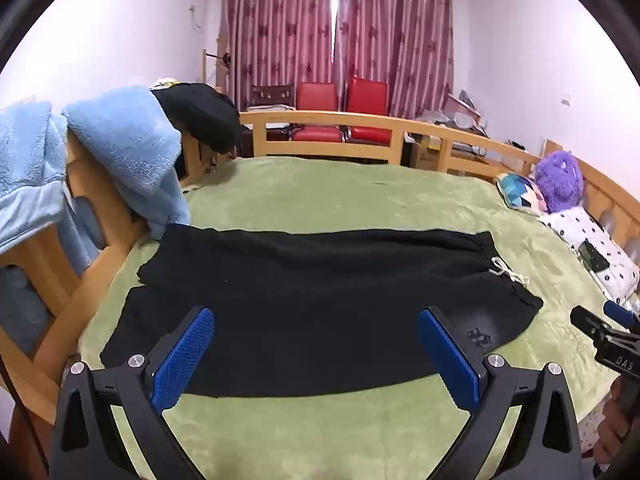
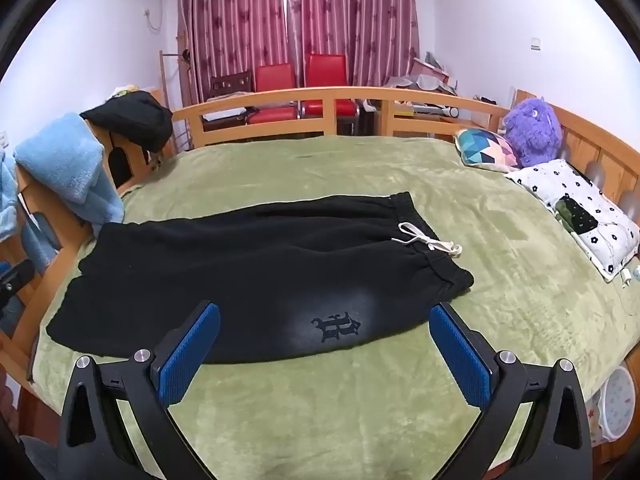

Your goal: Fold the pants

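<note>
The black pants (image 2: pixel 256 272) look soft and floppy — grab the near edge — both jaws are wide open.

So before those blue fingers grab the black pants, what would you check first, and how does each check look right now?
1. Pants spread flat on the green blanket: ok, both legs lie side by side.
2. Left gripper open: ok, its jaws stand wide apart and hold nothing.
3. Right gripper open: ok, the same.
4. Drawstring out of the fold's way: not ok, it trails loose past the waistband.
5. Leg ends free of the blue fleece: cannot tell, the fleece hangs close beside them.
</note>
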A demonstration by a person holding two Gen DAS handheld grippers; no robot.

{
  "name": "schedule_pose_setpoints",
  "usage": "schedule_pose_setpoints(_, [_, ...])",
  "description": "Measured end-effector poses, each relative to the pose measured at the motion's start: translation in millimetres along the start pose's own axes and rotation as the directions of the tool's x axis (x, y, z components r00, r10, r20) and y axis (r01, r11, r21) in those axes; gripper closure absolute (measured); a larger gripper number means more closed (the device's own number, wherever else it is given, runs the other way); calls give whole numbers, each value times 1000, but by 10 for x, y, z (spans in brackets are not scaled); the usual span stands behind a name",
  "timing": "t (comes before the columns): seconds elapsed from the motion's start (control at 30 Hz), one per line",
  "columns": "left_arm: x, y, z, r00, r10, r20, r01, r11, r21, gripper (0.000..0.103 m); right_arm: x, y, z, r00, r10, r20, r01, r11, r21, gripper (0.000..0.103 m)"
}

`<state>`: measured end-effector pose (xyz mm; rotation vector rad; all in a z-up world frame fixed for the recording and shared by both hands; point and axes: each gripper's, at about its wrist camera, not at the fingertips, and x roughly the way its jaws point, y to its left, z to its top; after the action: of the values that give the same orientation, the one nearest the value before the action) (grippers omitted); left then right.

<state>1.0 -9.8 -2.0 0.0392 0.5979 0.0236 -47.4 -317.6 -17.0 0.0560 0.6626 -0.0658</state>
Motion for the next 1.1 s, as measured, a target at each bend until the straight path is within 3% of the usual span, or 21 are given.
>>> schedule_pose_setpoints(0.1, [-67, -331, -56, 1000, -3, 4, 3, 1000, 18, 0, 26, -20, -10, 1000, 21, 18, -22, 1000, 11, 0])
schedule_pose_setpoints(0.17, [-25, -156, -28, 998, -61, -29, 59, 997, -46, 0, -56, 42, -106, 999, 9, 52, -8, 1000, -5, 0])
schedule_pose_setpoints(0.23, [-23, -192, -35, 997, -68, -23, 67, 997, -46, 0, -85, 84, -131, 998, 2, 58, -2, 1000, -5, 0])
schedule_pose_setpoints(0.33, [-5, 71, -39, 994, -112, -12, 111, 991, -71, 0, -95, -23, -46, 999, 33, 37, -34, 999, 21, 0])
schedule_pose_setpoints(1.1, [14, 63, -55, 993, -121, -16, 119, 990, -77, 0, -168, 30, -2, 999, 28, 33, -29, 999, 13, 0])
